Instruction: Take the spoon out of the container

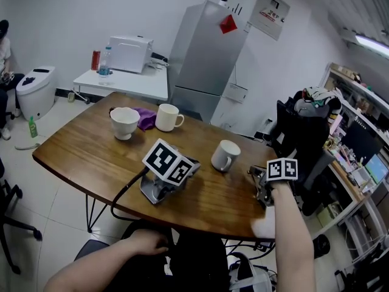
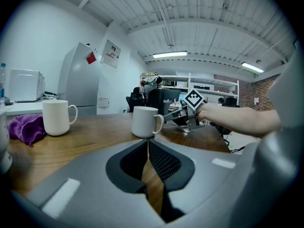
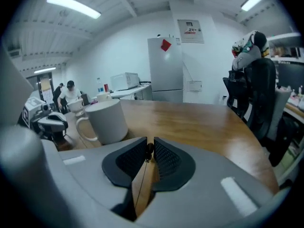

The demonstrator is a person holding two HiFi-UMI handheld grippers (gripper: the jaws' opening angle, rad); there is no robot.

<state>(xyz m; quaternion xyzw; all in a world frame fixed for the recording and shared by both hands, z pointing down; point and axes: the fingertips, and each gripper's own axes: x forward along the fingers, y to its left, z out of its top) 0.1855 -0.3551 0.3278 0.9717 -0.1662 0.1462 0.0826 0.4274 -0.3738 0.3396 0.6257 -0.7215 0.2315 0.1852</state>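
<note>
My right gripper [image 1: 253,175] hovers low over the table's right end, just right of a white mug [image 1: 225,155]. In the right gripper view its pads [image 3: 164,158] are closed on a thin dark thing [image 3: 148,149] seen edge-on, which looks like the spoon's handle. That mug [image 3: 107,120] stands a little ahead and to the left of these jaws. My left gripper [image 1: 193,166] lies on the table with no hand on it, shut and empty, pointing at the same mug [image 2: 145,121] and at the right gripper [image 2: 167,119].
On the wooden table [image 1: 91,154] stand a white bowl-shaped cup [image 1: 124,122], a purple cloth [image 1: 144,118] and a second white mug [image 1: 167,117] at the far side. A black office chair [image 1: 301,142] is past the right end. A cable [image 1: 121,196] trails off the front edge.
</note>
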